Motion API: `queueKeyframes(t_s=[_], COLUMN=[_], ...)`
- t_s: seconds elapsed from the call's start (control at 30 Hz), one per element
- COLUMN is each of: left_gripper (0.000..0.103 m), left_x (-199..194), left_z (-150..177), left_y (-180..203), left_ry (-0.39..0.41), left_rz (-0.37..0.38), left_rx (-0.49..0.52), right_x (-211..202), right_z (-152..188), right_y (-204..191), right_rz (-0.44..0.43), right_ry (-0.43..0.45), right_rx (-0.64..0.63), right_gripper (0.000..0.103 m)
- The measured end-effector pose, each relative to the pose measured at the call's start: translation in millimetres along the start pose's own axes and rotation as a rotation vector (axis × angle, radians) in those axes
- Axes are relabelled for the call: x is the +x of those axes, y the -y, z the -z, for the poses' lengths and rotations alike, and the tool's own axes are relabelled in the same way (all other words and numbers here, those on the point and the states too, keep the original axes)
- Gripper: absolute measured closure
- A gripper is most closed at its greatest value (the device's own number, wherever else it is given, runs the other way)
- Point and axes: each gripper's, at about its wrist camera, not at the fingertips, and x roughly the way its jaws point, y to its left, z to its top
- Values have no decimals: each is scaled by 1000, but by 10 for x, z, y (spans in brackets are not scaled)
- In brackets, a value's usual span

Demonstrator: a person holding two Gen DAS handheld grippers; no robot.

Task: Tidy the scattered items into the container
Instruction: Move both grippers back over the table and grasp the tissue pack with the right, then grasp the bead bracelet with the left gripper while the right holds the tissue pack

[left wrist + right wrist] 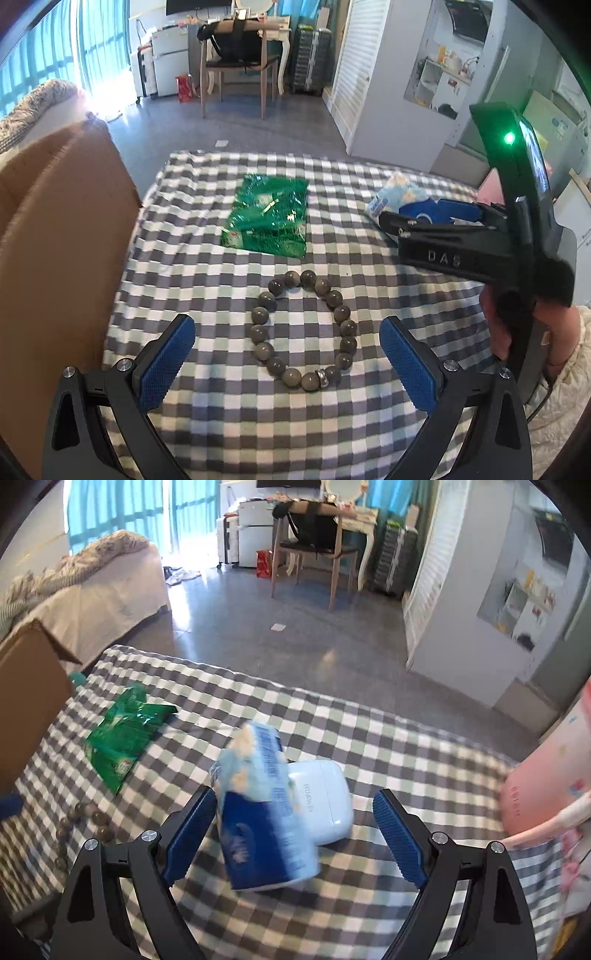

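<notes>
A table covered in a grey, white and pale green checked cloth (pixel 332 424) fills the lower half of both views.

In the left wrist view, the left gripper (pixel 287 363) is spread wide at the bottom of the frame, its blue ribbed pads (pixel 166 363) on either side of a bracelet of round grey-brown beads (pixel 304 330). The bracelet lies flat in a ring on the cloth at lower centre, with one small silver bead at its lower right. The pads do not touch it. Above it, at frame centre, lies a shiny green snack packet (pixel 269 218). A brown cardboard box (pixel 55 258) stands along the left edge of the frame, its flap raised. At right, the other gripper reaches in, held by a hand (pixel 502 325).

In the right wrist view, the right gripper (pixel 294 834) is also wide apart at the bottom. Between its pads (pixel 399 836), a blue and white tissue pack (pixel 258 812) appears blurred and tilted, close to the left pad; whether they touch cannot be told. Just behind it to the right, a white Huawei earbud case (pixel 325 801) sits on the cloth. The green packet (pixel 122 734) lies at centre left, the beads (pixel 83 821) at lower left, and the box (pixel 26 701) along the left edge.
</notes>
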Motion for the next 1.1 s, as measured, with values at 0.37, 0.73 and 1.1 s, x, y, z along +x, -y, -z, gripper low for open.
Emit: queueKeyframes(t_s=[0.37, 0.73, 1.1], left_gripper=[1, 51, 91], left_x=[248, 266, 46], left_z=[15, 62, 101], left_y=[256, 355, 353], left_ry=[-16, -38, -33], left_rz=[34, 32, 52], left_rx=[104, 199, 213], right_x=[57, -164, -388], right_z=[13, 39, 164], right_y=[118, 270, 344], right_rz=[-60, -149, -156], right_ry=[28, 80, 53], right_rx=[81, 160, 176], right_gripper=[34, 51, 62])
